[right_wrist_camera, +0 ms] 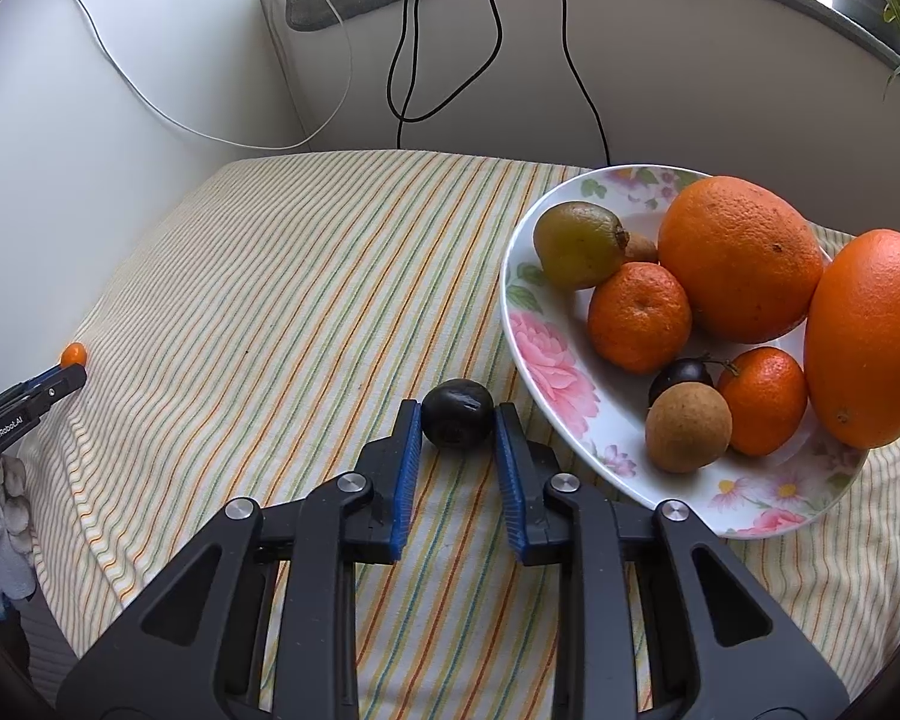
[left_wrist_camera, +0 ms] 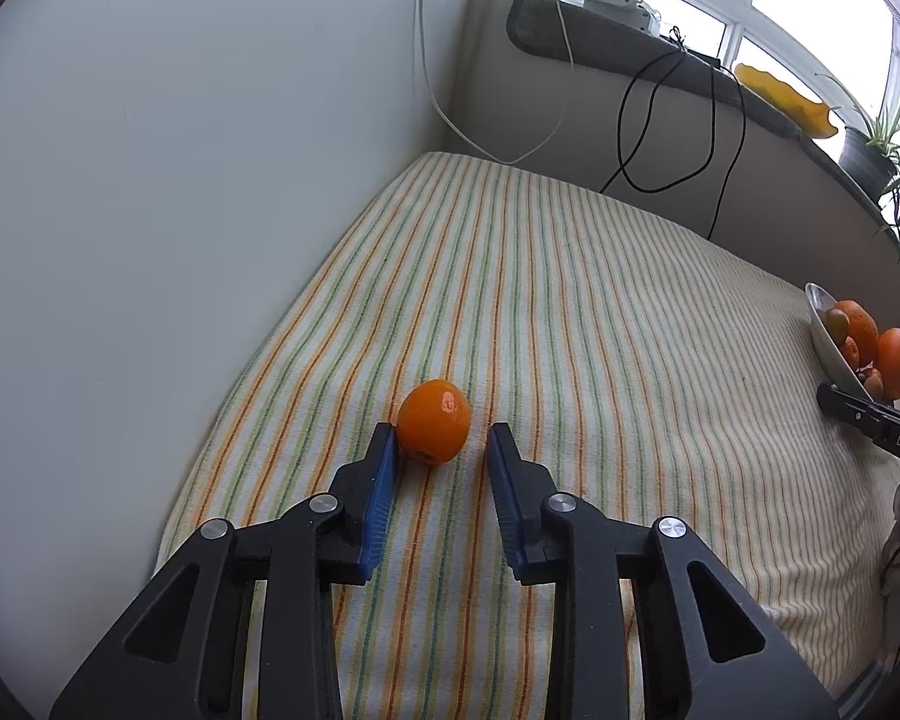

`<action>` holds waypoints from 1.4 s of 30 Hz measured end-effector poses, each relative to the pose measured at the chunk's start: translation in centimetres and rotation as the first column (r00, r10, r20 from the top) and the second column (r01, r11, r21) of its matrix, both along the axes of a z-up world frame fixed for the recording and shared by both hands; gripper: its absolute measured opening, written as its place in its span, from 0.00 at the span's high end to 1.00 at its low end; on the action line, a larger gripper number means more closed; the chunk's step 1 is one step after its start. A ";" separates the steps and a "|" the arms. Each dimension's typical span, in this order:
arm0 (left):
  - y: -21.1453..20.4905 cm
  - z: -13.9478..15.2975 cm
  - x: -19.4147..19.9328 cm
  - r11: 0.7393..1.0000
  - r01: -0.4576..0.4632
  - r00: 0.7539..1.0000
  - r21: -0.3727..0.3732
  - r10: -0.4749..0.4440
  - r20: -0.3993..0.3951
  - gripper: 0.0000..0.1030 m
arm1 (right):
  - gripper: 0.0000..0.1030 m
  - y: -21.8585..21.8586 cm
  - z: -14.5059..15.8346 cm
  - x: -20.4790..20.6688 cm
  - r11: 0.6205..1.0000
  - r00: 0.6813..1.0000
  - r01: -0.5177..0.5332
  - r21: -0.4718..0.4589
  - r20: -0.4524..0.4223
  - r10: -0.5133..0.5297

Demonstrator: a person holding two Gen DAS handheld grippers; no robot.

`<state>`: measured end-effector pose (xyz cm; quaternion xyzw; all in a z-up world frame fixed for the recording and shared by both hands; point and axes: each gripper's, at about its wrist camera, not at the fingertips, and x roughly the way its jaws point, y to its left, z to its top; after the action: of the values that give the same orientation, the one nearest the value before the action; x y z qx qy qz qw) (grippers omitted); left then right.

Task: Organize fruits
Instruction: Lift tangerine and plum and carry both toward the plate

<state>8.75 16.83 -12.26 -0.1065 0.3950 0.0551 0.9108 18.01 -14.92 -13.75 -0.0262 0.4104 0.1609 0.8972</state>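
Glossy orange kumquat (left_wrist_camera: 434,429), dark plum (right_wrist_camera: 456,413)

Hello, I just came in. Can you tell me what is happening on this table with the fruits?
A person holds a gripper in each hand and is sorting fruit on a striped cloth. The right gripper is shut on a dark round fruit beside the flowered plate, which already holds oranges, tangerines and other small fruit. The left gripper is by a small orange fruit: its left finger touches the fruit, while a gap shows at the right finger.
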 end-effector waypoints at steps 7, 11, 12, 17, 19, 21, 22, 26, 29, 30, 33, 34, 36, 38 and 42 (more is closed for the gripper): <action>0.0 0.0 -0.1 1.000 0.002 1.000 0.003 -0.002 0.007 0.79 | 0.76 0.1 0.0 -0.3 1.000 1.000 -0.007 -0.001 0.004 0.007; -0.1 0.1 -0.3 1.000 0.007 1.000 0.006 -0.007 0.017 0.79 | 0.76 0.1 0.2 -0.4 1.000 1.000 -0.014 0.002 0.011 0.014; -0.1 0.1 -0.3 1.000 0.009 1.000 0.005 -0.009 0.018 0.79 | 0.76 0.2 0.3 -0.5 1.000 1.000 -0.016 0.002 0.015 0.016; 0.1 0.6 -0.9 1.000 0.007 0.999 0.001 -0.007 0.034 0.79 | 0.76 0.1 0.8 -1.1 0.999 0.999 -0.031 0.012 0.027 0.031; -0.1 0.9 -1.0 1.000 0.013 0.999 0.004 -0.014 0.038 0.79 | 0.76 -0.1 1.0 -1.5 0.999 0.999 -0.037 0.011 0.034 0.037; -0.3 1.2 -1.3 1.000 0.019 0.999 0.002 -0.019 0.046 0.79 | 0.76 -0.3 1.2 -1.8 0.999 0.998 -0.040 0.017 0.038 0.039; -0.5 1.4 -1.4 1.000 0.023 0.998 -0.001 -0.023 0.052 0.79 | 0.76 -0.5 1.3 -1.9 0.999 0.998 -0.042 0.022 0.039 0.041; -1.5 2.7 -1.4 0.999 0.050 0.996 -0.006 -0.050 0.078 0.79 | 0.76 -1.1 1.9 -2.7 0.998 0.998 -0.046 0.037 0.050 0.044; -3.0 3.5 -1.1 0.997 0.082 0.992 -0.006 -0.081 0.095 0.79 | 0.76 -1.7 2.4 -3.5 0.998 0.997 -0.048 0.042 0.066 0.045; -3.4 3.8 -1.1 0.996 0.093 0.991 -0.008 -0.091 0.101 0.79 | 0.76 -2.0 2.6 -3.8 0.998 0.996 -0.049 0.047 0.071 0.045; -4.8 4.4 -0.7 0.992 0.127 0.986 -0.020 -0.123 0.116 0.79 | 0.76 -2.9 3.1 -4.6 0.997 0.996 -0.047 0.066 0.081 0.041; -5.4 4.6 -0.6 0.990 0.138 0.984 -0.023 -0.134 0.121 0.79 | 0.76 -3.2 3.3 -4.8 0.997 0.996 -0.045 0.069 0.086 0.039; -6.5 5.0 -0.3 0.987 0.160 0.979 -0.031 -0.155 0.130 0.79 | 0.76 -3.8 3.6 -5.2 0.997 0.995 -0.041 0.071 0.098 0.034; -7.6 5.3 0.0 0.982 0.184 0.975 -0.034 -0.177 0.137 0.79 | 0.76 -4.4 3.9 -5.7 0.996 0.994 -0.036 0.078 0.106 0.028; -10.3 5.7 0.9 0.971 0.238 0.962 -0.035 -0.230 0.144 0.79 | 0.76 -5.6 4.5 -6.4 0.996 0.992 -0.023 0.084 0.128 0.012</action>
<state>9.60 6.56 -6.52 -0.0863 0.3418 -0.0708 0.9331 11.60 -20.48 -9.29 -0.0015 0.3446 0.1843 0.9205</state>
